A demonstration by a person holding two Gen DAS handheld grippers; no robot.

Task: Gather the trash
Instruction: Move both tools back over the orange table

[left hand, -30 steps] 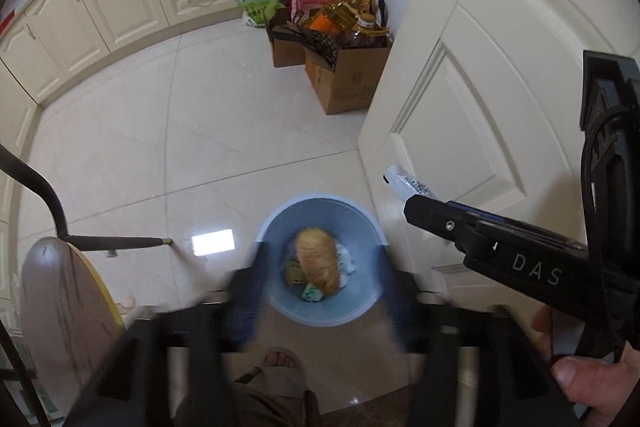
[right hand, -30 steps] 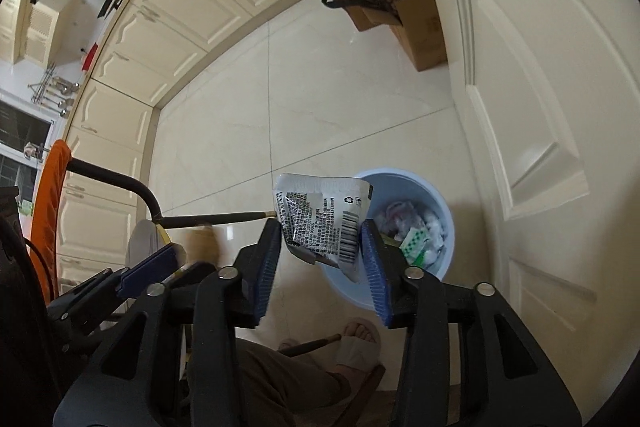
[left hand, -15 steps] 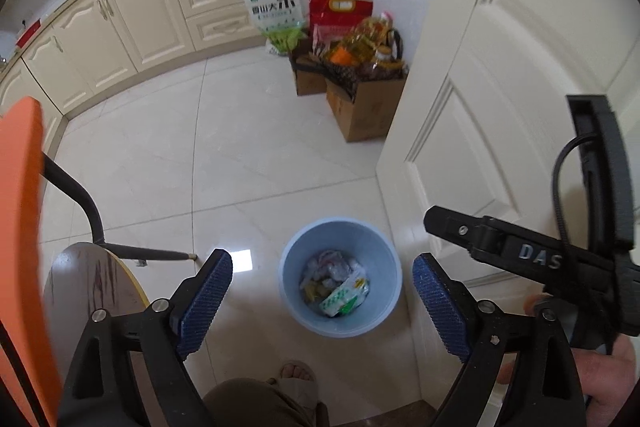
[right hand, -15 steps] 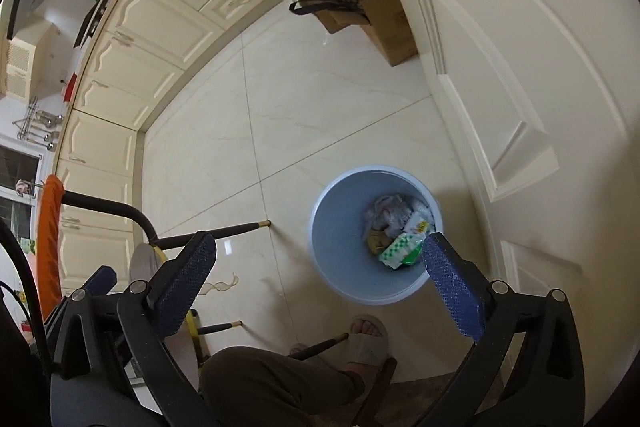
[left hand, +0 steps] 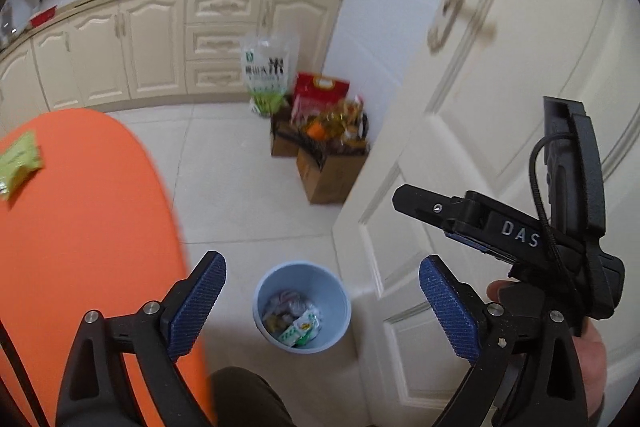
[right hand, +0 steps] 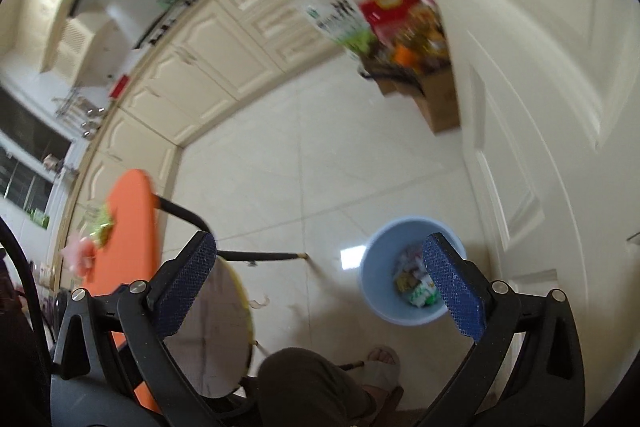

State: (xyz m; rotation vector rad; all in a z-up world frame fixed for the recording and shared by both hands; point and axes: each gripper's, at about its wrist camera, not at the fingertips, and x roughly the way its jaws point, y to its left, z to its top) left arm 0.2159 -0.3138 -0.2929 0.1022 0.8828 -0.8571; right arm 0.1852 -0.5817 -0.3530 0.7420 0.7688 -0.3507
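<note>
Between the blue pads of the left hand-held gripper (left hand: 322, 307), whose jaws are opening with nothing in them, sits the blue bin (left hand: 303, 307) on the floor below. The right hand-held gripper (right hand: 320, 287) gapes empty too. A green wrapper (left hand: 18, 163) lies up-left on the orange desk (left hand: 92, 227), nearer the left hand; cream cabinets (left hand: 160, 39) line the kitchen beyond.
</note>
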